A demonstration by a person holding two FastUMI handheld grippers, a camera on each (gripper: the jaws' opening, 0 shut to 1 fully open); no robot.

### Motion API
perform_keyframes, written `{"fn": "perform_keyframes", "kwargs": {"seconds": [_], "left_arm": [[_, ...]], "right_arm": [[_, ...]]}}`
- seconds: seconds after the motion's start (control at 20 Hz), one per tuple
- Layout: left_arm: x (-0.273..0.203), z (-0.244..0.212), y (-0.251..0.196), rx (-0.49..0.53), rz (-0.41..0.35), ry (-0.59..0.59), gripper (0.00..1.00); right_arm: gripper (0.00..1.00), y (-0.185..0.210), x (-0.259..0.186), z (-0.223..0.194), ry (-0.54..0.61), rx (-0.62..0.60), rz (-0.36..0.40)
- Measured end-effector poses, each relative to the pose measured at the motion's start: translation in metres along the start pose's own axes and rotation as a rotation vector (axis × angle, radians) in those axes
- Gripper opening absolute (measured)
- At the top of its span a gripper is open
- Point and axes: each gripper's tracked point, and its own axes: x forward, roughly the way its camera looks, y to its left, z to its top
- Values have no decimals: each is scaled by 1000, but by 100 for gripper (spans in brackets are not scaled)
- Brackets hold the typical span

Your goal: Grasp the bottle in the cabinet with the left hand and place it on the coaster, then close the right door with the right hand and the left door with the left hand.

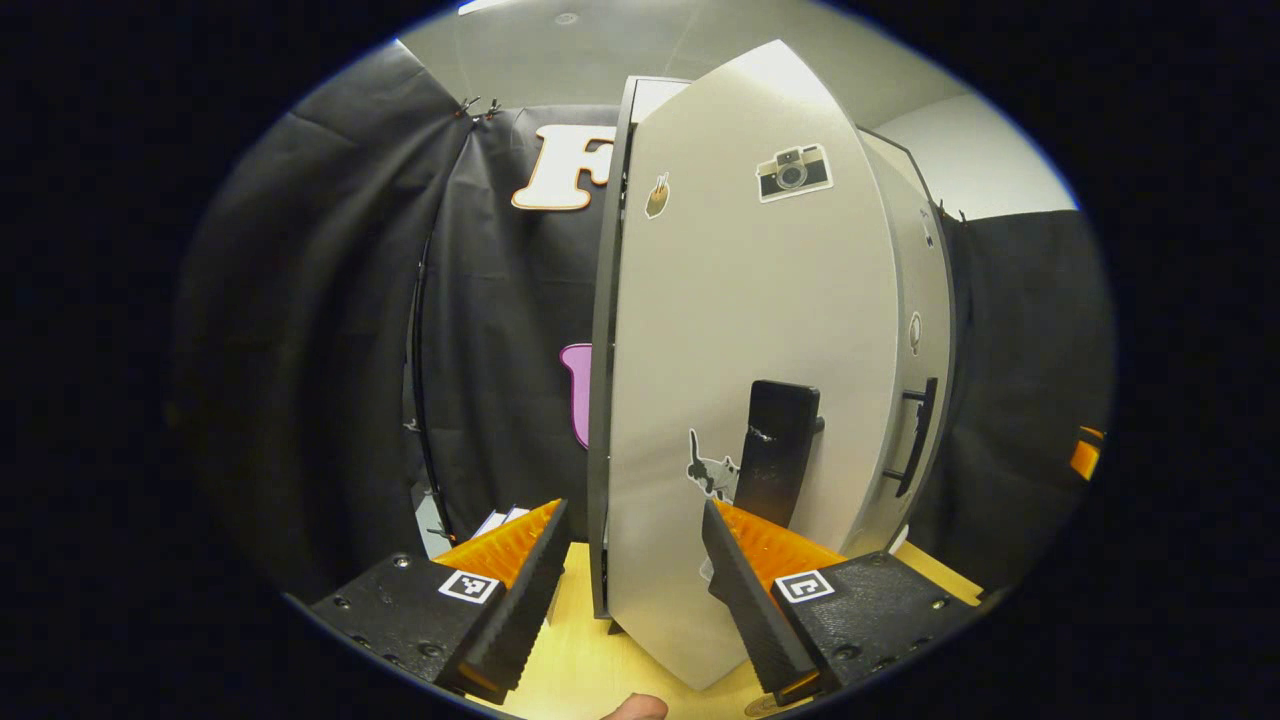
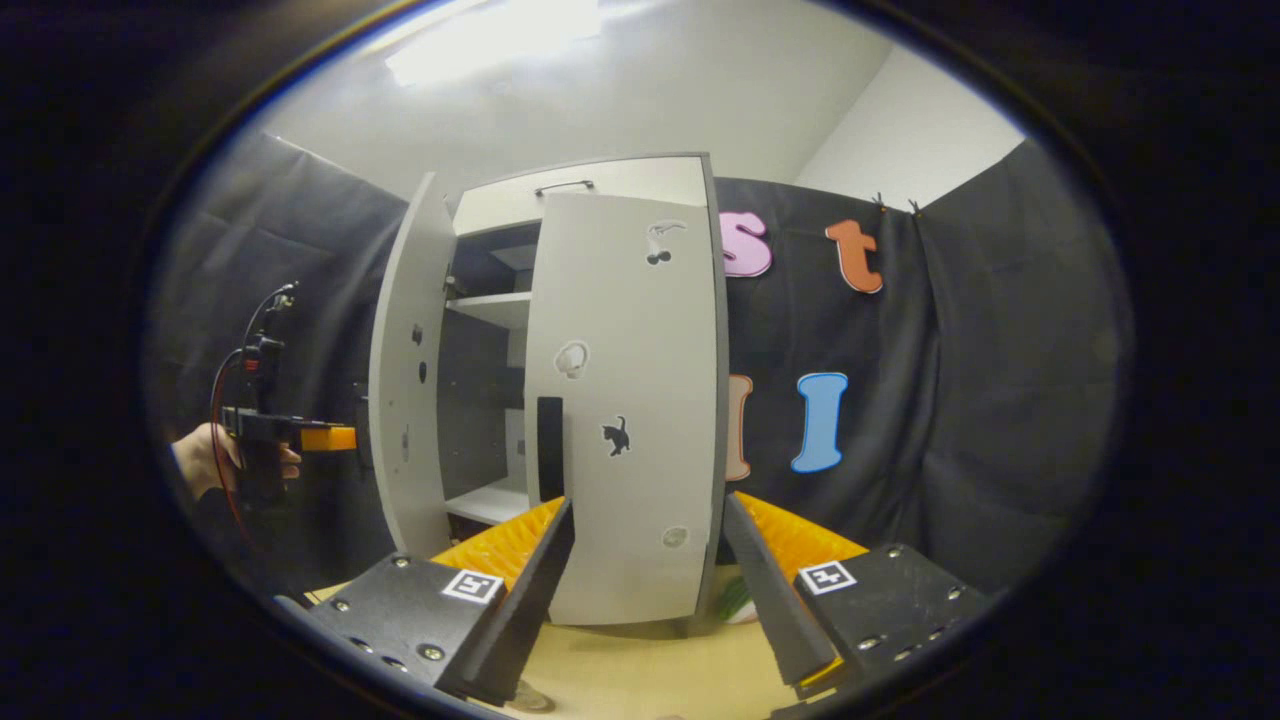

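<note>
Grippers L (image 1: 628, 575) & R (image 2: 648, 570) both open — cabinet doors (image 2: 625, 400) ajar.

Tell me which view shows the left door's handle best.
Left gripper view: the handle sits close and large on the left door. The right gripper view shows that door edge-on, farther off, its handle side turned away.
</note>
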Motion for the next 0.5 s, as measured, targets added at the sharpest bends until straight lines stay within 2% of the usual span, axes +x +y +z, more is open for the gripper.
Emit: {"fn": "perform_keyframes", "kwargs": {"seconds": [0.05, 0.1, 0.25, 0.5], "left_arm": [[1, 1, -3, 0, -2, 1, 82], [2, -1, -6, 0, -5, 3, 85], [5, -2, -15, -2, -15, 6, 83], [5, -2, -26, 33, -23, 12, 86]], "right_arm": [[92, -2, 0, -2, 9, 4, -7], [92, -4, -2, -6, 17, 11, -12], [92, -9, -7, -8, 22, 24, -22], [92, -10, -15, -10, 30, 11, -19]]}}
